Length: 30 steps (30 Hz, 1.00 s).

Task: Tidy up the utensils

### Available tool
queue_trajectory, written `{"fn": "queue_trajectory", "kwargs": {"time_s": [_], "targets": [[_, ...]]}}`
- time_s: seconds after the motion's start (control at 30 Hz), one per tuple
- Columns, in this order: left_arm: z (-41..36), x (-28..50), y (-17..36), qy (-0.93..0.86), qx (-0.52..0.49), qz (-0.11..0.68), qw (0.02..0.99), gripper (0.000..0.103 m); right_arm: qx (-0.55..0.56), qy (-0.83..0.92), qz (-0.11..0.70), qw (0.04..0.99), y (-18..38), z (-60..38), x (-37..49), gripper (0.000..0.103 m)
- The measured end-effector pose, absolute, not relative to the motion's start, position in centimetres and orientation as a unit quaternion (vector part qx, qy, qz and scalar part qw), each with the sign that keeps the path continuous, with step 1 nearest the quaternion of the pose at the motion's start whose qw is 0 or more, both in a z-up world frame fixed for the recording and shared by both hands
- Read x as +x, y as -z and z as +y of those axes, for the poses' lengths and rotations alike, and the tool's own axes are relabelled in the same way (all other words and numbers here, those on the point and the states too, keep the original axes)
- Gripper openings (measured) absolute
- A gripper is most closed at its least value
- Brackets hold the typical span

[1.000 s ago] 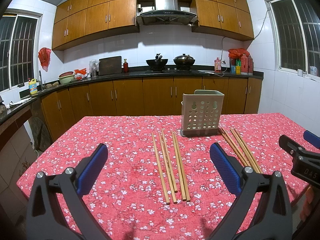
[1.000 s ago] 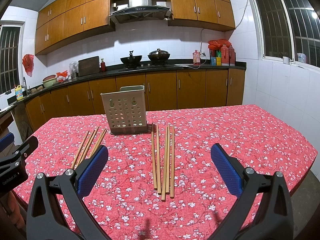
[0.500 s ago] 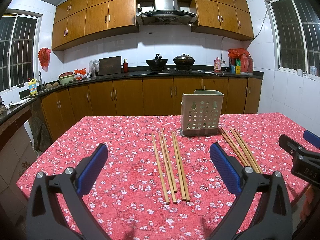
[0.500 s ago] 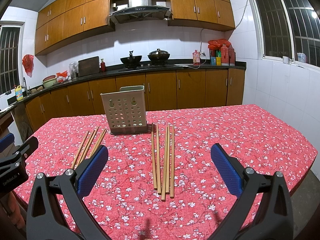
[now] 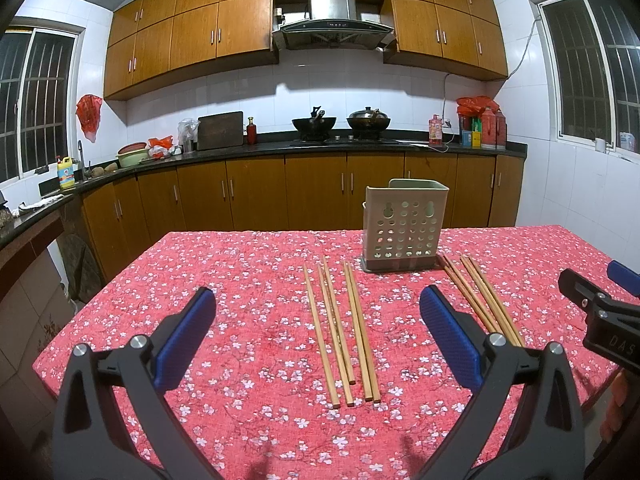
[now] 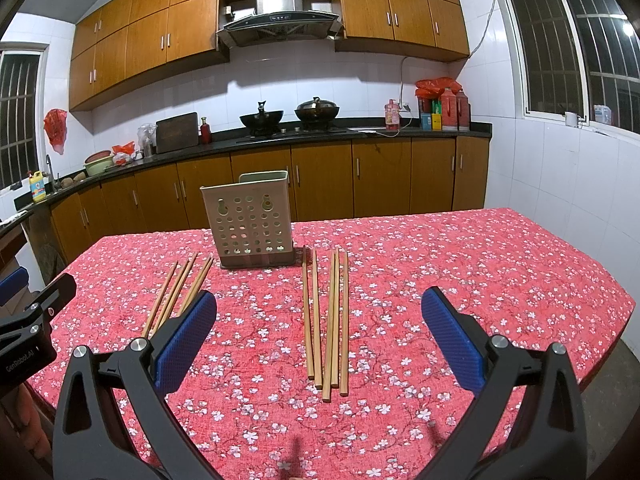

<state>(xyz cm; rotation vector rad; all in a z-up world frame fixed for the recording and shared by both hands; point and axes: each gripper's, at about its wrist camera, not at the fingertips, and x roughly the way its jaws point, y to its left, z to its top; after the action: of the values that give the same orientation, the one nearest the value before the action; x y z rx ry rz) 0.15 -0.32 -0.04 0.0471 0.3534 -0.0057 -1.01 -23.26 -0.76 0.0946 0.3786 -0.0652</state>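
Two groups of wooden chopsticks lie on the red floral tablecloth. The left group [image 5: 342, 328] lies straight ahead of my left gripper [image 5: 318, 332], which is open and empty above the near table. The right group [image 6: 326, 320] lies ahead of my right gripper [image 6: 320, 332], also open and empty. A beige perforated utensil holder [image 5: 402, 226] stands upright behind and between the groups; it also shows in the right wrist view [image 6: 250, 220]. Each view catches the other group at its edge: the right group [image 5: 478, 294] and the left group [image 6: 178, 288].
The table [image 5: 240, 272] has its left edge near a cabinet run. The right gripper's body [image 5: 600, 316] shows at the left view's right edge, the left gripper's body [image 6: 28, 328] at the right view's left edge. A kitchen counter with woks [image 6: 288, 118] runs behind.
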Motion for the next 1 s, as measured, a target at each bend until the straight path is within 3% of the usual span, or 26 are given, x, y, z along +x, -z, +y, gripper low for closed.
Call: {"fn": "queue_trajectory", "kwargs": {"time_s": [0.33, 0.43, 0.67, 0.77, 0.87, 1.0], "targets": [[0.7, 1.9, 0.9, -0.006, 0.008, 0.213, 0.977, 0.099, 0.075, 0.026, 0.229, 0.97, 2.1, -24.7, 0.9, 0.098], [1.9, 3.6, 1.6, -0.012, -0.016, 0.245, 0.969, 0.099, 0.091, 0.033, 0.274, 0.957, 3.5, -25.9, 2.9, 0.088], [4.3, 6.6, 4.0, -0.039, -0.05, 0.306, 0.95, 0.098, 0.1, 0.043, 0.37, 0.923, 6.6, -27.8, 8.0, 0.05], [4.6, 8.0, 4.6, -0.038, -0.051, 0.328, 0.942, 0.082, 0.1, 0.041, 0.396, 0.912, 7.8, -27.9, 10.1, 0.04], [4.8, 9.3, 5.7, -0.024, -0.062, 0.36, 0.931, 0.065, 0.101, 0.038, 0.411, 0.905, 8.6, -27.9, 11.3, 0.036], [4.6, 10.9, 6.9, -0.003, -0.069, 0.389, 0.919, 0.051, 0.089, 0.038, 0.418, 0.903, 9.3, -27.6, 12.0, 0.028]]}}
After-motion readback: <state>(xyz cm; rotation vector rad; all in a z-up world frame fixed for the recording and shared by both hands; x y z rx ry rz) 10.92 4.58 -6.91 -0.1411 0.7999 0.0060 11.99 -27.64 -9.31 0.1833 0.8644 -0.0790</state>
